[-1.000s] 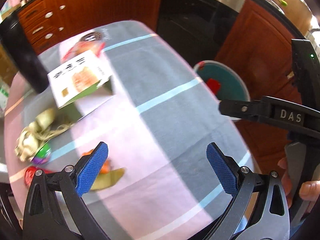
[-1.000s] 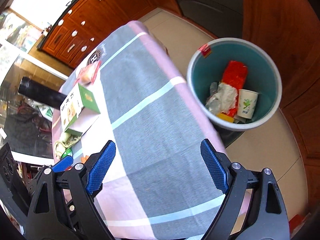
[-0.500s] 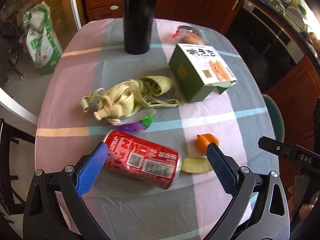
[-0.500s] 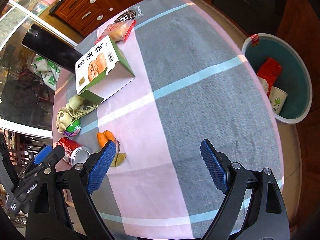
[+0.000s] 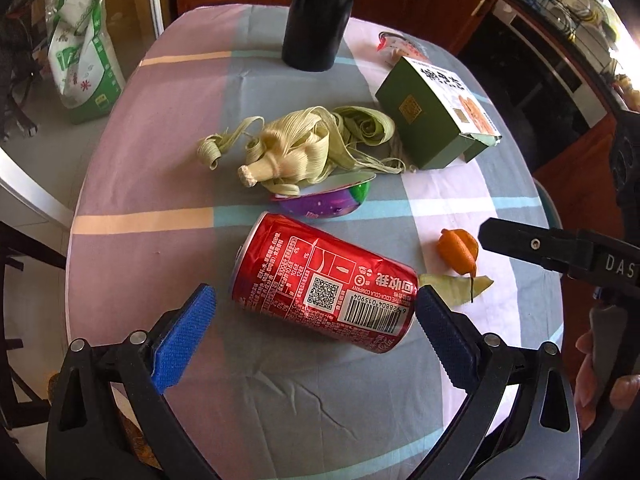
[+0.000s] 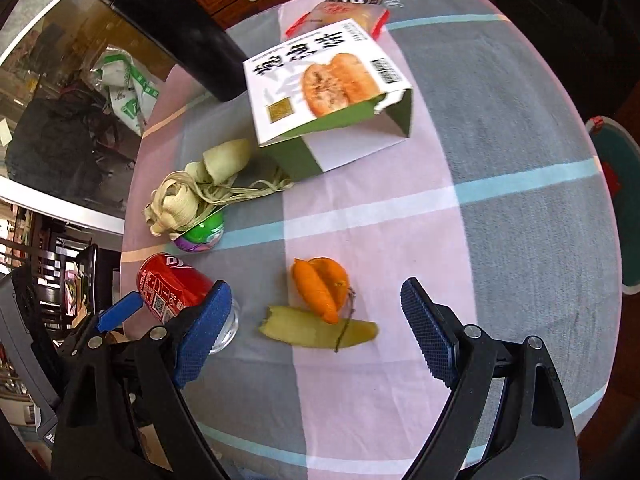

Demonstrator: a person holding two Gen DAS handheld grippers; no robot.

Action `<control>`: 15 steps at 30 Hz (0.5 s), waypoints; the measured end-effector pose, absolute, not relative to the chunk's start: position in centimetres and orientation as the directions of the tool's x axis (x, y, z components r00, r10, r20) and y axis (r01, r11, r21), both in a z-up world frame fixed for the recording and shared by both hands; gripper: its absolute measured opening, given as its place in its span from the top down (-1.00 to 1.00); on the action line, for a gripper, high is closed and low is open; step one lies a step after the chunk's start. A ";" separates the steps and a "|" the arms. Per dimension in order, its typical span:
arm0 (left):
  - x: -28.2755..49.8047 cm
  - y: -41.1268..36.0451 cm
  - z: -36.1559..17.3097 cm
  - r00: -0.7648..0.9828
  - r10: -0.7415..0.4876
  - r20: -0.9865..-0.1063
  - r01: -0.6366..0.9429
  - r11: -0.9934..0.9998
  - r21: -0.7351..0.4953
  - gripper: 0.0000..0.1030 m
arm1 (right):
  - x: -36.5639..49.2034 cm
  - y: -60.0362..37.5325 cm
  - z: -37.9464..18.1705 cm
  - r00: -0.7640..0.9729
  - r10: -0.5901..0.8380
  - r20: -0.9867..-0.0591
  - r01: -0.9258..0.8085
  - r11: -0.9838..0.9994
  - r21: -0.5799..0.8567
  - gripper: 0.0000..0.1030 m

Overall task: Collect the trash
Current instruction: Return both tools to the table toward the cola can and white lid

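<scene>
Left claw (image 5: 314,332): spread wide, empty, hanging over the red can (image 5: 324,286) at centre frame.
Right claw (image 6: 316,326): spread, empty, above the orange peel (image 6: 320,286) and green peel (image 6: 316,330) at lower centre.
Bench (image 6: 500,160): checked cloth; husks (image 5: 296,152), purple cup (image 5: 328,200), green box (image 6: 324,92) across the upper half.
Bin (image 6: 616,184): right edge, off the bench.

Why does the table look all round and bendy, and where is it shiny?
Left wrist view: the fisheye lens bulges the table like a ball; sunlight glints on the red can; the dark corners are the lens rim. Right wrist view: same bending, sharp in the middle, with the orange peel brightly lit and the window side washed out.
</scene>
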State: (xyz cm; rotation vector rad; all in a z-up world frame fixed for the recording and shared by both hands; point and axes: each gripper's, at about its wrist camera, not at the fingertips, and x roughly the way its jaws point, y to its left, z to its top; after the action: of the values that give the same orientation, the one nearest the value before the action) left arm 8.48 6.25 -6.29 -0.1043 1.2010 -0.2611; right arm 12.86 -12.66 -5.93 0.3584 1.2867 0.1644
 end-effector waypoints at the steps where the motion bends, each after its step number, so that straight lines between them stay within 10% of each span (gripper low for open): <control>1: 8.4 6.6 -6.3 0.331 -0.266 -0.905 0.138 0.963 -0.232 -0.94 | 13.1 -11.9 -6.0 0.273 0.321 -0.907 0.066 0.934 0.350 -0.61; 10: 8.9 10.3 -7.1 0.339 -0.252 -0.906 0.025 0.965 -0.259 -0.94 | 14.7 -8.1 -5.7 0.300 0.311 -0.902 0.003 0.945 0.327 -0.58; 15: 9.3 10.6 -7.2 0.346 -0.277 -0.897 0.037 0.959 -0.282 -0.95 | 16.9 -6.7 -5.7 0.290 0.343 -0.894 -0.014 0.935 0.354 -0.14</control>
State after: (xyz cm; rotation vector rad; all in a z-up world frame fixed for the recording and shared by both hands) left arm 9.32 10.62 -7.21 -0.2273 1.2034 -0.2056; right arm 16.89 -6.66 -5.75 0.3022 1.2594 0.2429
